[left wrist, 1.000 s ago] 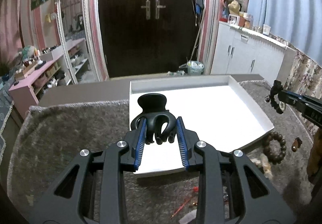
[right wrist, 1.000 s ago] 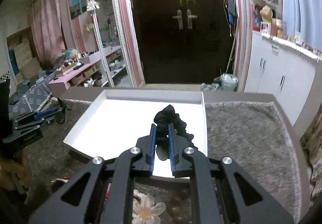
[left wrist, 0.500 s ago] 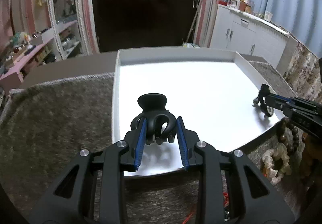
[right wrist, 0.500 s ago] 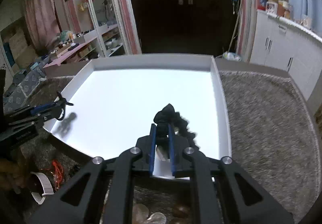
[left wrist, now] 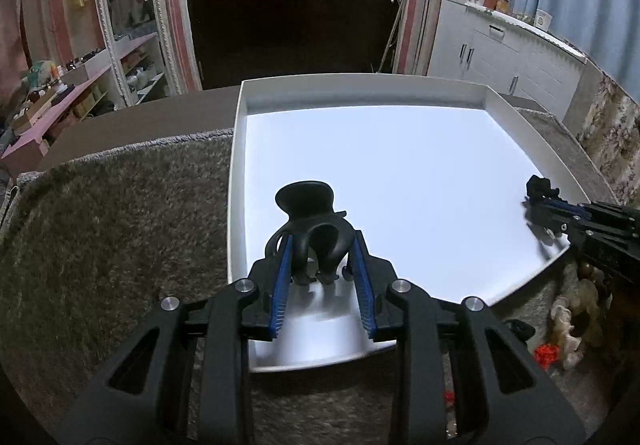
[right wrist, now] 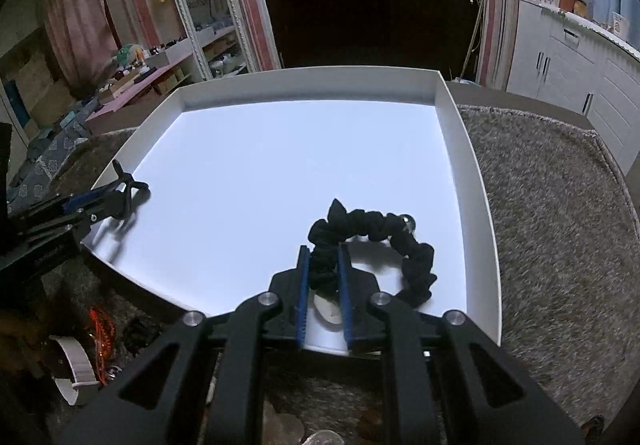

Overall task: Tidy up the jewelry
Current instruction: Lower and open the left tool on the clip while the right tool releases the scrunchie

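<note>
A black plastic claw hair clip [left wrist: 310, 223] is gripped between the left gripper [left wrist: 320, 281] fingers, low over the near left corner of the shallow white rectangular tray [left wrist: 236, 149]. A black fabric scrunchie [right wrist: 372, 245], draped onto the tray floor, is pinched by the right gripper [right wrist: 323, 287]. Neither is released yet; beads [left wrist: 572, 321] and other pieces beside the tray appear left to sort.

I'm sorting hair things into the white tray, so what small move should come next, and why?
Probably open the right gripper: its black scrunchie already lies on the white tray floor near the right wall, as the left gripper holds the claw clip low.
</note>
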A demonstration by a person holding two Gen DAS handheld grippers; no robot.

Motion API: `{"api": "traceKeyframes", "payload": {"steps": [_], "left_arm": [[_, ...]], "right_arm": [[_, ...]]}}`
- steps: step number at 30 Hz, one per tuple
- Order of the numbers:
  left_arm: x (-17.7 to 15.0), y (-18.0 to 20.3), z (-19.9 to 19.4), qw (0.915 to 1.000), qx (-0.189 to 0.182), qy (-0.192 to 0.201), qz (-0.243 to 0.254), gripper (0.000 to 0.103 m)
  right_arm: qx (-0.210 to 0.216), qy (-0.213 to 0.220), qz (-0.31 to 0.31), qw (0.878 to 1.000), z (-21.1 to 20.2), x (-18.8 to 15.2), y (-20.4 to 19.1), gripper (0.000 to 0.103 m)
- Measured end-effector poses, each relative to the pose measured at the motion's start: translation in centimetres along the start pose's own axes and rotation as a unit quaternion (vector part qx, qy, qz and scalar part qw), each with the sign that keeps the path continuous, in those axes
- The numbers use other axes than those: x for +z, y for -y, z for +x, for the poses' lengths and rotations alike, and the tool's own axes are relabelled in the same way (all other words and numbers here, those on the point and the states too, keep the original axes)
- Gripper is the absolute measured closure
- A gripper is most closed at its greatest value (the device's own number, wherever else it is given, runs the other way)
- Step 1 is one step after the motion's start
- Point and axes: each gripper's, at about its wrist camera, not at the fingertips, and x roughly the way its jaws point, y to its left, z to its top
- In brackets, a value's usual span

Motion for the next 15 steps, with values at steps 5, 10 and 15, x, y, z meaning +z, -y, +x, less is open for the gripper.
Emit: {"api": "traceKeyframes", "payload": {"steps": [5, 10, 15], "left_arm": [[0.11, -0.49, 0.19, 1.0000, 0.008, 0.005, -0.002, 0.074], [0.06, -0.38, 0.07, 0.9999, 0.009, 0.006, 0.002, 0.074], [-0.01, -0.53, -0.12, 0.9999, 0.003, 0.010, 0.002, 0.074]], "right_arm": [[-0.004, 0.001, 0.002, 1.000, 0.51, 0.10, -0.39, 0.088], [-0.005, 0.010, 0.003, 1.000, 0.13, -0.13, -0.49, 0.053], [0.005, 0.014, 0.001, 1.000, -0.25, 0.01, -0.79, 0.053]]}}
